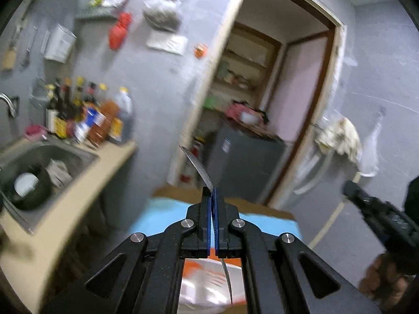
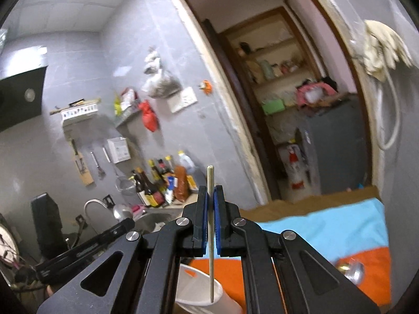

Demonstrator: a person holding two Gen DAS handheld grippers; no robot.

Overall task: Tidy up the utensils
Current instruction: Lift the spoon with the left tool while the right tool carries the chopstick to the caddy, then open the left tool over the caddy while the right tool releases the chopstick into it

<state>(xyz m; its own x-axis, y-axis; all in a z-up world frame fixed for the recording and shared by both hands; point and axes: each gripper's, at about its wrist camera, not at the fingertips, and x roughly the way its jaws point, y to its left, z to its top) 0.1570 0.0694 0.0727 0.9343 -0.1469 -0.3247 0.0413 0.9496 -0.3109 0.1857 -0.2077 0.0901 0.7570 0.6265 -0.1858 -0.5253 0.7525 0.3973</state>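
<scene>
Left tool (image 1: 211,196) pressed together on metal utensil (image 1: 199,166), curved bright blade rising toward frame centre, thin handle running down behind tool; held above white cup (image 1: 209,287) at bottom centre, likely for dropping in; which utensil it is, cannot tell.

Right tool (image 2: 211,196) pinching pale chopstick (image 2: 210,180) upright; lower tip inside white cup (image 2: 204,295) at bottom centre, apparently for release; cup on orange-and-blue cloth (image 2: 340,230) over desk.
</scene>
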